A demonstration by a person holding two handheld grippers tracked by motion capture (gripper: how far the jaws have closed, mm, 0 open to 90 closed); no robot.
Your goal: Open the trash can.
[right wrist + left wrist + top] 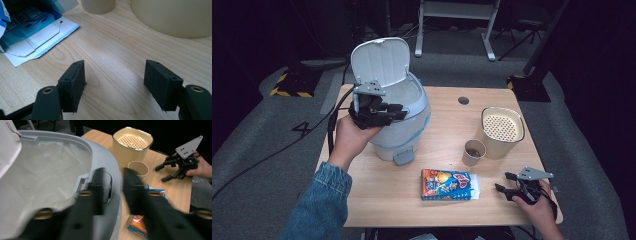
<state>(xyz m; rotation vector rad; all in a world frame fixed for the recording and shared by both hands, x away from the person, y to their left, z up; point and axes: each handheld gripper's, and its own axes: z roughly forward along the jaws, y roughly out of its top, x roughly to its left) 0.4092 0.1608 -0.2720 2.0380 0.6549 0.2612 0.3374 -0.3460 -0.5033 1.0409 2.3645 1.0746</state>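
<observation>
A grey pedal bin (404, 125) stands at the table's left with its lid (379, 60) raised and a pale liner (42, 175) inside. My left gripper (399, 111) hovers over the bin's near rim (105, 162). In the left gripper view its jaws (112, 173) stand apart and blurred, with nothing gripped. My right gripper (503, 181) rests low at the table's front right, open (115, 75) over bare wood, nothing between its pads. A colourful torn-open carton (448, 184) lies flat between the two hands.
A paper cup (474, 152) and a cream container with a perforated top (502, 131) stand at the right, beyond the right gripper. The bin's foot pedal (404, 157) faces the front. The wooden table (377, 195) has a cable hole (463, 100) near its back edge.
</observation>
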